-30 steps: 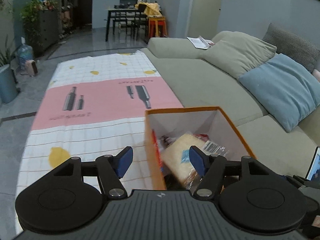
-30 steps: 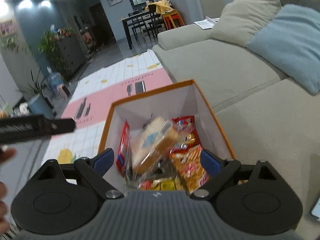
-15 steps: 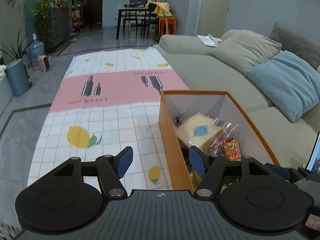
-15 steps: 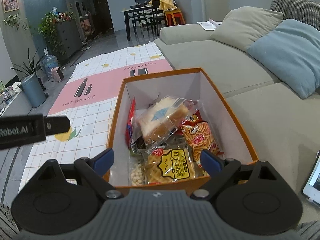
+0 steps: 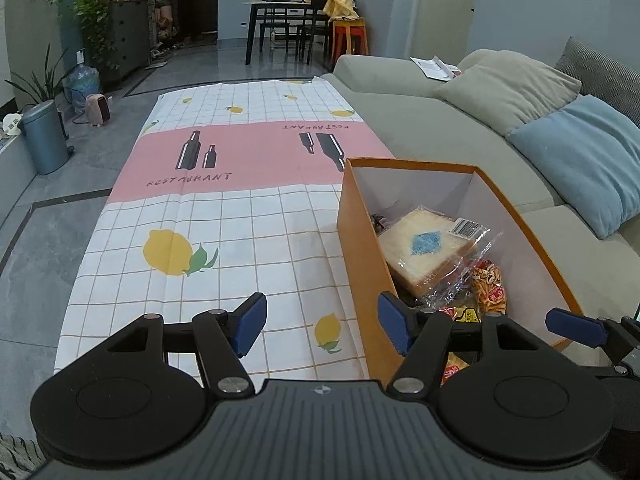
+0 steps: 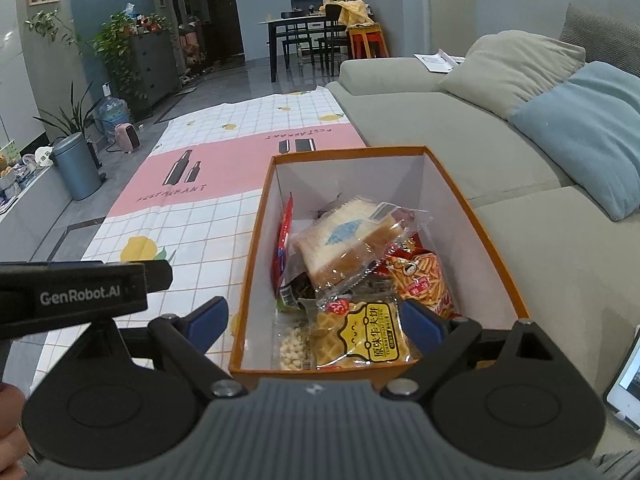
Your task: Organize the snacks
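A blue cushion (image 5: 584, 160) lies on the grey sofa (image 5: 432, 128) beside a checked cloth (image 5: 240, 216).

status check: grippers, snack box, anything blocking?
Left gripper and right gripper open, empty. Orange box full of snacks, bread pack on top. Nothing in the way.

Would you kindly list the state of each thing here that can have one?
Orange box: open, no lid, holding snacks.
Wrapped bread slices: sealed, lying tilted on top of the pile.
Yellow waffle pack: sealed, lying flat.
Picnic mat: spread flat on the floor.
Left gripper: open, empty.
Right gripper: open, empty.
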